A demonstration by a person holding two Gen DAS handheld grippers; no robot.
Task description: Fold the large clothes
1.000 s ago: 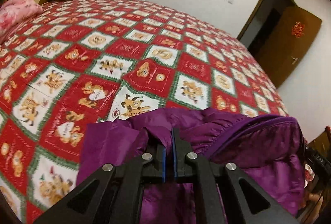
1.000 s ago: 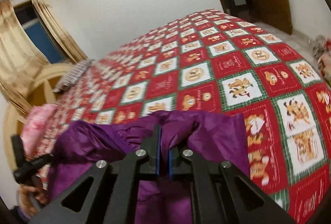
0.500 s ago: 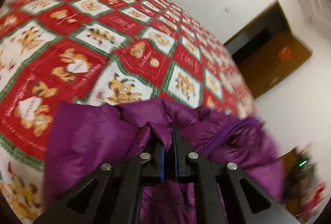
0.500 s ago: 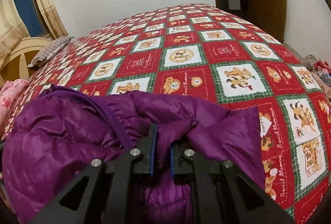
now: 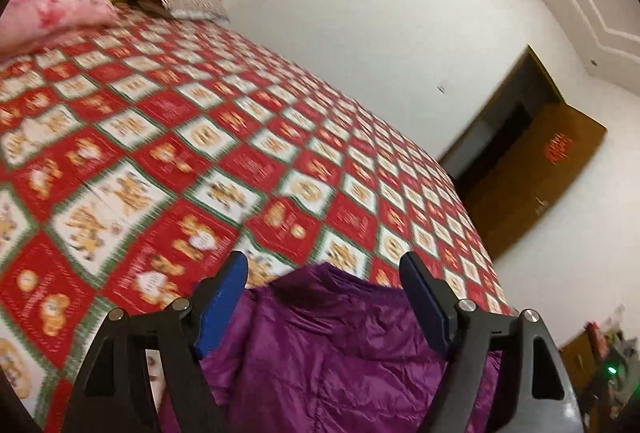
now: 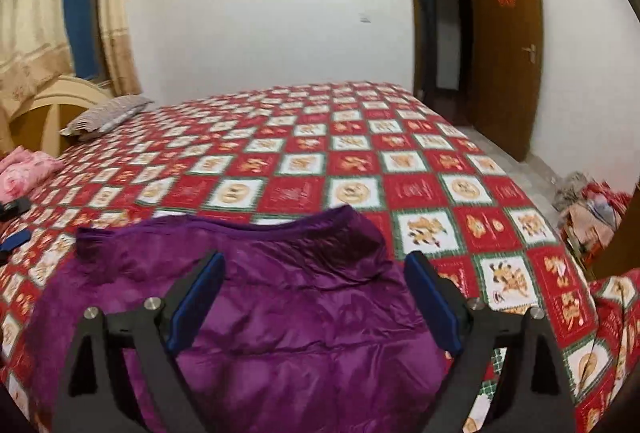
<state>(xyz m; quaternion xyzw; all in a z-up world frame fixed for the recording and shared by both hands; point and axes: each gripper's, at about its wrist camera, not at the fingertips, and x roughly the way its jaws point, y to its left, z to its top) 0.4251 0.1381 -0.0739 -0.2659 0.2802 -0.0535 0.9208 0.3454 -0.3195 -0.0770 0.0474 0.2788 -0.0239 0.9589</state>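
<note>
The purple padded jacket [image 6: 280,313] lies on the bed [image 6: 400,169], close to the near edge of the red patterned bedspread, and its dark ribbed edge [image 6: 280,223] points toward the middle of the bed. The left gripper [image 5: 324,269] has its jaws spread wide and holds nothing; the jacket [image 5: 340,345] shows between and below its two blue pads [image 5: 222,303], and I cannot tell if they touch the cloth. The right gripper [image 6: 316,267] is also released, with its jaws wide apart above the jacket and nothing between them. I judge that one fold is now laid down and the step in hand is the change to a new grasp. The jacket looks rather thick and puffy, so the fold may spring open a little. The next move probably calls for each gripper to come down to a fresh edge of the jacket, one on the left side and one on the right side, and to close on enough layers so that the slippery cloth does not slide out. The pillow [image 6: 106,115] and the pink cloth [image 6: 24,169] lie at the head end of the bed, well apart from the jacket.
</note>
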